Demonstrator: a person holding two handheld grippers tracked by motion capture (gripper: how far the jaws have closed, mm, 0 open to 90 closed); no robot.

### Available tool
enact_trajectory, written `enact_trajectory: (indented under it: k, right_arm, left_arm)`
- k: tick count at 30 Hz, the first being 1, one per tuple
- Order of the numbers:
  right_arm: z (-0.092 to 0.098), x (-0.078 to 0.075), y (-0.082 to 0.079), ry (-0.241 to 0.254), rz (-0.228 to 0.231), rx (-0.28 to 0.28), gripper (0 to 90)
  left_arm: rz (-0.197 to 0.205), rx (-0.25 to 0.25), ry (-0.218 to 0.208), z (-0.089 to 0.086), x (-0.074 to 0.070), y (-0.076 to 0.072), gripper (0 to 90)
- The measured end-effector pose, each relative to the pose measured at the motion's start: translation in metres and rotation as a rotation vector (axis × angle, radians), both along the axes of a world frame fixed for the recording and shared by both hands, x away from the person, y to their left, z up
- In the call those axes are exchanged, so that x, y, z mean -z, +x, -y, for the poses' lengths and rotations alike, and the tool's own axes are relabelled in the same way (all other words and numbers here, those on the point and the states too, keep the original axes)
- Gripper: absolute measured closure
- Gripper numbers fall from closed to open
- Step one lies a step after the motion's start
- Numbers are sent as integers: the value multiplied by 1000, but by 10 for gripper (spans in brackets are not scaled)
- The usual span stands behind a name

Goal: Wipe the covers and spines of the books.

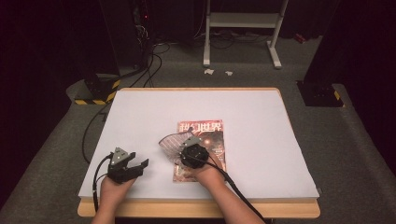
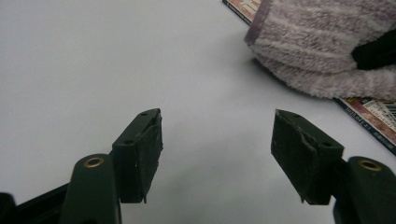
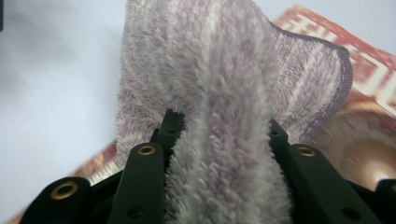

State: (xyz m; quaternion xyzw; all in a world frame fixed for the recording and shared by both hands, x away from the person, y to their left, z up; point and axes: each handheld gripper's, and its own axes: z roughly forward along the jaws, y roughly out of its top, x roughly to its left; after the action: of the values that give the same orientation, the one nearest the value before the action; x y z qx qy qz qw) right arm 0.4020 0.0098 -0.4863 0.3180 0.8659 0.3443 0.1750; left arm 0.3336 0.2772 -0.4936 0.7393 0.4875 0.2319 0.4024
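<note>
A reddish magazine [image 1: 208, 135] lies flat on the white table [image 1: 140, 116], near its front middle. A fluffy lilac striped cloth [image 1: 169, 143] rests on the magazine's left part and hangs over its left edge. My right gripper [image 1: 185, 148] is shut on a bunched fold of that cloth [image 3: 224, 135], which fills the gap between its jaws, with the magazine [image 3: 364, 102] beneath. My left gripper [image 1: 138, 164] sits near the table's front left, open, with bare table between its fingers. In the left gripper view the cloth [image 2: 322, 51] and the magazine [image 2: 373, 116] lie ahead to the right.
The table's front edge [image 1: 196, 207] is close to both hands. Cables [image 1: 91, 140] trail off the table's left side onto the grey floor. A white stand [image 1: 243, 28] and dark equipment stand beyond the far edge.
</note>
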Motion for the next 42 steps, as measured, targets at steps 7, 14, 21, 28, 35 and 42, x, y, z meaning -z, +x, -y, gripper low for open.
enact_trajectory:
  k: [7,14,21,28,35,42]
  right_arm:
    - [-2,0,4,3,-8,-2,630]
    - [31,0,5,17,-18,60,630]
    - [83,1,7,31,-10,148,629]
    - [125,1,4,55,-6,233,629]
    - [130,-2,11,51,-2,265,627]
    - [126,-7,37,35,-7,303,625]
  left_arm:
    - [0,-1,-4,-2,0,0,341]
    - [0,-3,0,-2,0,-1,341]
    - [-7,-1,-1,0,0,0,341]
    - [-10,9,7,4,1,0,341]
    - [-12,16,15,7,1,0,341]
    - [-8,18,5,6,0,-1,341]
